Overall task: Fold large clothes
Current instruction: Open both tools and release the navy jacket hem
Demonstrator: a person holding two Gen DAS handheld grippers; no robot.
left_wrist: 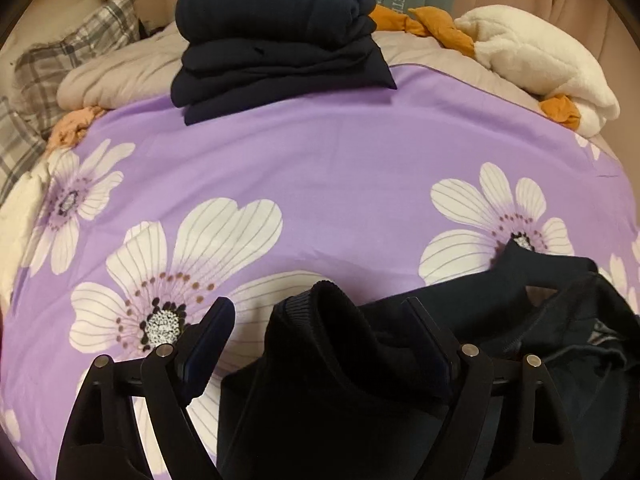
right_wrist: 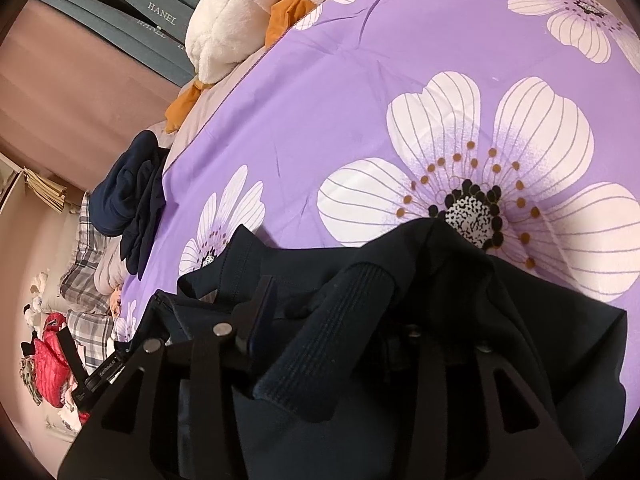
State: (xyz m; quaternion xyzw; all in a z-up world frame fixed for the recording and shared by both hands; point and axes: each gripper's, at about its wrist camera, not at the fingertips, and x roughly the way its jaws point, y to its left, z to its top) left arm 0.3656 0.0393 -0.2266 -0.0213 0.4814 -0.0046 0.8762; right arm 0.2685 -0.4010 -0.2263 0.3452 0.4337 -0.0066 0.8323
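Scene: two hand-held grippers work over a bed with a purple flowered cover (left_wrist: 320, 160).

Task garment: a dark navy garment (left_wrist: 360, 380) lies bunched on the cover at the near edge, directly under and between both grippers.

Left gripper: the left gripper (left_wrist: 320, 320) stands wide, its jaws spread to either side of a ribbed cuff (left_wrist: 320, 300) that pokes up between them. The pads do not press the cloth.

Right gripper: the right gripper (right_wrist: 340, 300) is partly spread. A ribbed band of the garment (right_wrist: 340, 320) lies across the gap and hides the far finger, so I cannot tell whether the pads are pinching it.

Step in hand, as a judgement: laying the garment down and letting go before taking a new hold.

Doing it well: lift each gripper straight clear so no cloth snags on a finger. Then take hold at the two outer edges, not the bunched middle, and pull the cloth flat before folding.

Room to work: ahead of both grippers the cover is bare and smooth.

Finished pile: a stack of folded dark clothes (left_wrist: 276, 36) sits well ahead of the left gripper, at the far edge of the cover.

Other things: a white plush toy (left_wrist: 536, 64) with orange parts lies far ahead to the right.

Containers: none can be seen; nothing here holds the clothes but the bed.
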